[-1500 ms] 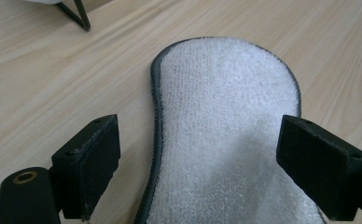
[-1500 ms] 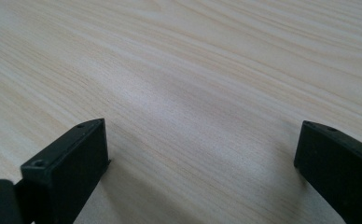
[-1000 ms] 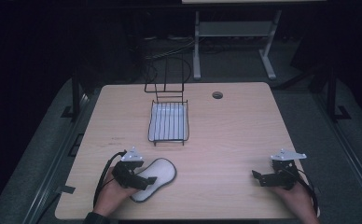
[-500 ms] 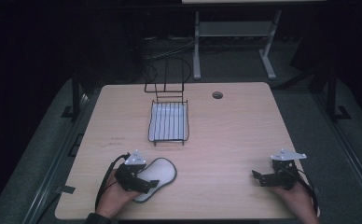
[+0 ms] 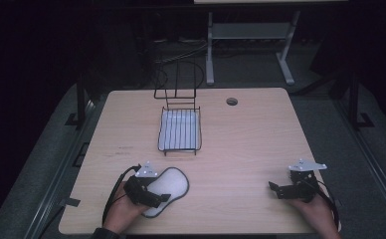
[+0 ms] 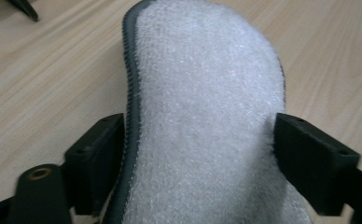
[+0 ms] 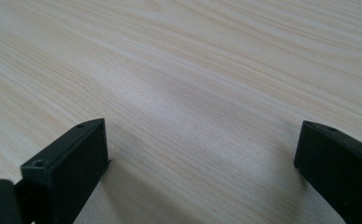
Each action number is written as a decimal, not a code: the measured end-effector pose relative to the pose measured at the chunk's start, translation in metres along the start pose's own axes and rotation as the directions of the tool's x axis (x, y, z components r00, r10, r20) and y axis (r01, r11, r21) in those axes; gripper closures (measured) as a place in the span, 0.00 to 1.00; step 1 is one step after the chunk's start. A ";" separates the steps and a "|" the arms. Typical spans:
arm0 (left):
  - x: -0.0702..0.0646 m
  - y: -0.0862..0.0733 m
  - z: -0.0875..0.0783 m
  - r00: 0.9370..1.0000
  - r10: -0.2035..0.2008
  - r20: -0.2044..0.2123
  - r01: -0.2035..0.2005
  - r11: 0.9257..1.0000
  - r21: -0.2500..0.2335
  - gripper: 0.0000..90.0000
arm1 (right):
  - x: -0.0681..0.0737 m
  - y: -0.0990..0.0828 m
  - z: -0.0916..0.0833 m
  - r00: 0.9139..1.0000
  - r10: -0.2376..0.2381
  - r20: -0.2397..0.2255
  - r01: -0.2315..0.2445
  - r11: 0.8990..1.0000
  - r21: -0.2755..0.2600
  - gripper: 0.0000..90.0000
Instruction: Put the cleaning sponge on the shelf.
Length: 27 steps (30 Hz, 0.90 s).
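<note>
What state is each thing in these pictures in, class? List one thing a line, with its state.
Fleece insole: flat on the table, fleece side up, its narrower end between the left jaws.
Left tongs: jaws at the insole's two edges.
Right tongs: open, nothing between the jaws, low over bare wood.
Wire rack: upright on the table, nothing in its tray.
Table: holds all of these.
</note>
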<state>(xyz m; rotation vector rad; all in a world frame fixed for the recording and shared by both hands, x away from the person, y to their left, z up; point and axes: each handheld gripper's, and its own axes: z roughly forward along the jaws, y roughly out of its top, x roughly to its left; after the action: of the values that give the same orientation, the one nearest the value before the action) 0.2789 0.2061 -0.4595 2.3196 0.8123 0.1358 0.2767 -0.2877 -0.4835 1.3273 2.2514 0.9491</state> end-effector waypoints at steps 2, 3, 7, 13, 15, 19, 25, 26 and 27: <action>0.001 0.000 -0.001 1.000 -0.009 0.008 0.009 1.000 -0.002 0.27 | 0.000 0.000 0.000 1.000 0.000 0.000 0.000 1.000 0.000 0.03; 0.001 0.000 -0.001 1.000 -0.009 0.011 0.008 1.000 0.003 0.27 | 0.000 0.000 0.000 1.000 0.000 0.000 0.000 1.000 0.000 0.03; 0.004 0.001 -0.004 0.998 -0.030 0.046 0.030 1.000 0.008 0.33 | 0.000 0.000 0.000 1.000 0.000 0.000 0.000 1.000 0.000 0.03; 0.006 0.003 -0.012 0.997 -0.024 0.067 0.025 1.000 -0.009 0.42 | 0.000 0.000 0.000 1.000 0.000 0.000 0.000 1.000 0.000 0.03; 0.006 0.003 -0.016 0.997 -0.029 0.078 0.032 0.999 -0.034 0.48 | 0.000 0.000 0.000 1.000 0.000 0.000 0.000 1.000 0.000 0.03; 0.007 0.005 -0.025 0.994 -0.034 0.100 0.041 0.997 -0.072 0.61 | 0.000 0.000 0.000 1.000 0.000 0.000 0.000 1.000 0.000 0.03; 0.007 0.008 -0.030 0.990 -0.044 0.133 0.056 0.994 -0.093 0.70 | 0.000 0.000 0.000 1.000 0.000 0.000 0.000 1.000 0.000 0.03; 0.006 0.009 -0.031 0.990 -0.040 0.138 0.054 0.994 -0.098 0.72 | 0.000 0.000 0.000 1.000 0.000 0.000 0.000 1.000 0.000 0.03; 0.006 0.009 -0.032 0.989 -0.041 0.140 0.056 0.993 -0.100 0.73 | 0.000 0.000 0.000 1.000 0.000 0.000 0.000 1.000 0.000 0.03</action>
<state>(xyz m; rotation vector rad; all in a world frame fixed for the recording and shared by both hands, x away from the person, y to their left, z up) 0.2791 0.2220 -0.4300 2.1830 0.7730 -0.0039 0.2767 -0.2877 -0.4835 1.3273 2.2513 0.9490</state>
